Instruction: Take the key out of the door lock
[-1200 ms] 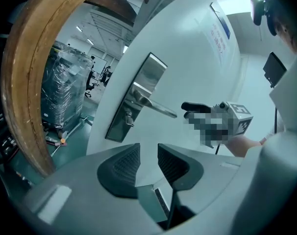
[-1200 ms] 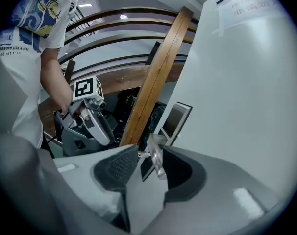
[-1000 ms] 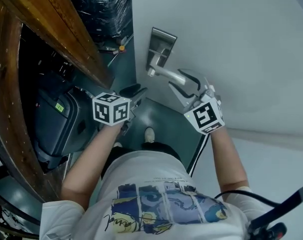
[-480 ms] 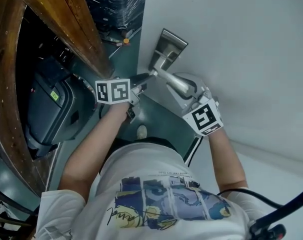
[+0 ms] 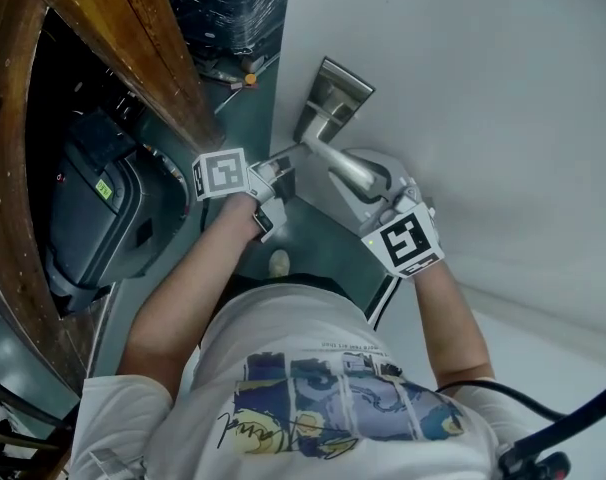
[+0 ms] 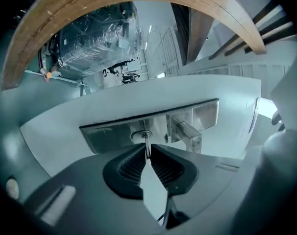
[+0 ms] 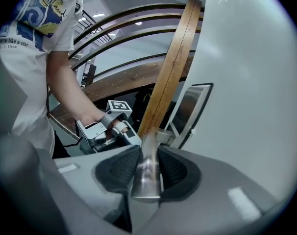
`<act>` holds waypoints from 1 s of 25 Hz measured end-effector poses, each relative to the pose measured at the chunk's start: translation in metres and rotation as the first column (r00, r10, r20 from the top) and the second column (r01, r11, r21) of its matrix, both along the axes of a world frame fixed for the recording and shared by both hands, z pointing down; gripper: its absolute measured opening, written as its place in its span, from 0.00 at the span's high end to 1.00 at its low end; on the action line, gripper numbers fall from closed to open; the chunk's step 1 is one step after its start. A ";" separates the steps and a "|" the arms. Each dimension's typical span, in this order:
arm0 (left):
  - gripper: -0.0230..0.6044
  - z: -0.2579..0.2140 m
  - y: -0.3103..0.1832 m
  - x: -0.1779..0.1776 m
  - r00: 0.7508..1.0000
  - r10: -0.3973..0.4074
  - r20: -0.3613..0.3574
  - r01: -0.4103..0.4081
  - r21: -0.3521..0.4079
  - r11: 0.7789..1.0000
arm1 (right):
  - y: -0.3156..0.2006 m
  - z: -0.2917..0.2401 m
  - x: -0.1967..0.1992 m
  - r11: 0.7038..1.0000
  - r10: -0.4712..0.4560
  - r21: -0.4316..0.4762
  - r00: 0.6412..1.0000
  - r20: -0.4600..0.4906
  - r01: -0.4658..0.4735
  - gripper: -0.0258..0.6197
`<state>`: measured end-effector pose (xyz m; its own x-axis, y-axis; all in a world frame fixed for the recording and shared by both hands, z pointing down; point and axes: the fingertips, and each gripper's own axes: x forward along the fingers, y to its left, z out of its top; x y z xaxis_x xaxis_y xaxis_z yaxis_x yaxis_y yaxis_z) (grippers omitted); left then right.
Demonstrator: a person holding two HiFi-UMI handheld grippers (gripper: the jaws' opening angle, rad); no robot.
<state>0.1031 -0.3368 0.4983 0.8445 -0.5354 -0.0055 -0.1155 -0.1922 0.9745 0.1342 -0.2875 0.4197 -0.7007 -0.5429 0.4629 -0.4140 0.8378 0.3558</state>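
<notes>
A thin silver key (image 6: 147,150) sticks out of the lock cylinder (image 6: 141,136) in the steel plate (image 6: 109,133) on the white door (image 5: 463,88). My left gripper (image 6: 148,153) is at the lock, its jaws closing; the ribbed pads meet on the key, whose flat head (image 6: 153,187) lies between the fingers. In the head view the left gripper (image 5: 279,168) points at the plate (image 5: 335,90) just below the lever handle (image 5: 335,163). My right gripper (image 7: 148,155) is shut on the steel lever handle (image 7: 147,175), near its free end; in the head view it (image 5: 375,190) hides that end.
A curved wooden rail (image 5: 113,58) runs along the left, close to the door's edge. Below it sits a dark case or machine (image 5: 103,218), and a plastic-wrapped load (image 5: 223,8) stands farther off. The person's shoe (image 5: 278,263) is on the green floor.
Both grippers have come in to the door. The right one has closed on the lever handle. The left one reached the lock and its jaws have come together on the key.
</notes>
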 end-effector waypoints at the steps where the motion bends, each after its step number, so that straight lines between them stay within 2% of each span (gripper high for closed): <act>1: 0.91 0.001 0.000 0.000 1.000 -0.005 -0.016 0.005 -0.013 1.000 | 0.000 0.000 0.000 1.000 -0.003 0.001 1.000 0.000 0.003 0.78; 5: 0.92 0.003 0.000 -0.001 0.998 -0.025 -0.056 0.022 -0.051 0.998 | 0.000 0.000 0.001 1.000 0.018 -0.007 1.000 0.010 -0.018 0.78; 14: 0.93 0.003 0.001 -0.003 0.998 -0.042 -0.051 0.038 -0.094 0.995 | -0.001 0.000 0.000 1.000 0.021 0.006 1.000 -0.010 -0.021 0.78; 21: 0.93 0.003 0.007 -0.005 0.996 -0.066 -0.065 0.055 -0.163 0.985 | 0.001 0.000 0.000 0.999 0.042 0.006 0.999 -0.022 -0.042 0.78; 25: 0.93 0.000 0.020 -0.012 0.997 -0.055 -0.045 0.047 -0.162 0.986 | 0.001 -0.002 0.000 0.999 0.036 -0.021 0.999 -0.011 -0.036 0.78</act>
